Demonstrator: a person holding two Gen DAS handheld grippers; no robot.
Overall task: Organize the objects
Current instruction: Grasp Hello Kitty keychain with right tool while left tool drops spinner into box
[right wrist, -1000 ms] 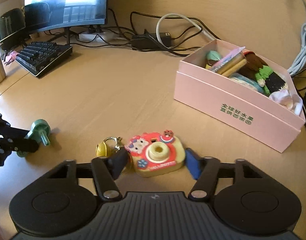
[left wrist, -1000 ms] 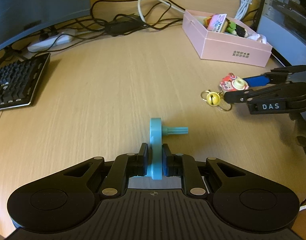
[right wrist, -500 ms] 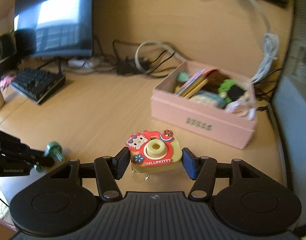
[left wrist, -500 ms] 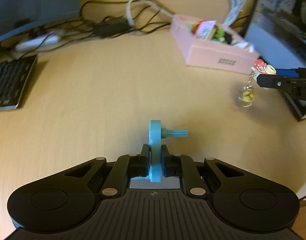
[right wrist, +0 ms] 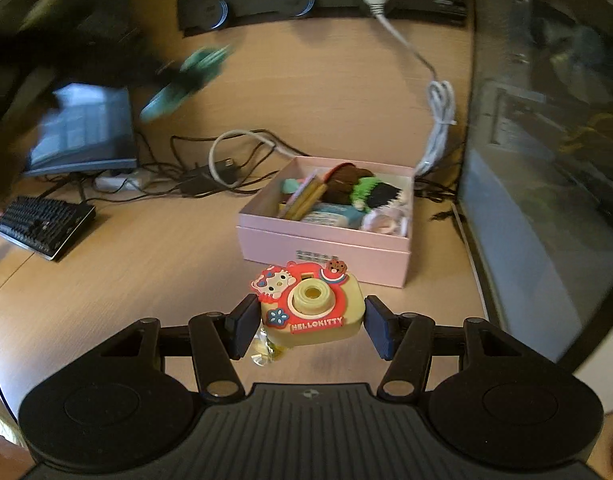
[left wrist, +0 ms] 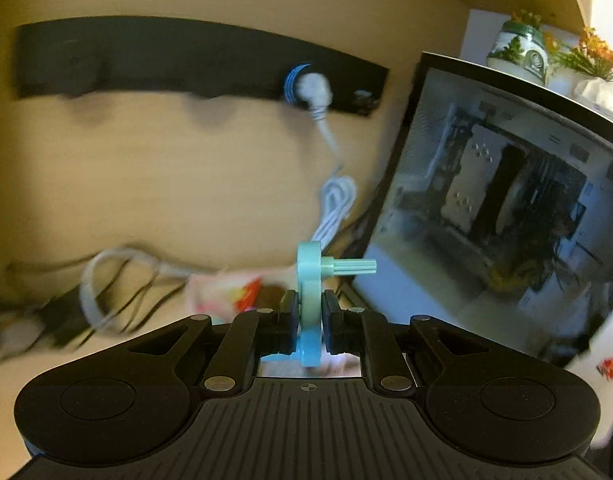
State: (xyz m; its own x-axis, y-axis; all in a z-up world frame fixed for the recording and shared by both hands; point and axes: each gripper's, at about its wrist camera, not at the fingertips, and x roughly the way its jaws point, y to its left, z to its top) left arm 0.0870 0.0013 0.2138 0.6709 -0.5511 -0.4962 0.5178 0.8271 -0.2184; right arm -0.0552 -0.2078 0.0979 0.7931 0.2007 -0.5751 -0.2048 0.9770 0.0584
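Note:
In the left wrist view my left gripper (left wrist: 309, 312) is shut on a teal disc with a ribbed peg (left wrist: 308, 268), held in the air with the peg pointing right. The pink box (left wrist: 210, 292) shows just beyond it, blurred. In the right wrist view my right gripper (right wrist: 309, 326) is shut on a red and yellow toy camera keychain (right wrist: 312, 312), its blue pads pressing both sides and a gold bell (right wrist: 264, 350) dangling below. The open pink box (right wrist: 326, 248), holding several toys, stands right behind the camera. The teal disc (right wrist: 182, 80) appears blurred, high at the upper left.
A keyboard (right wrist: 42, 226) and a monitor (right wrist: 82, 132) stand at the left, with tangled cables (right wrist: 210, 168) behind the box. A glass-sided computer case (right wrist: 546, 160) walls off the right. A black power strip (right wrist: 322, 0) with a white cable (right wrist: 438, 120) hangs on the back panel.
My left gripper has risen fast with the teal disc and swung toward the box and the computer case. My right gripper has lifted the toy camera off the desk and come closer to the box.

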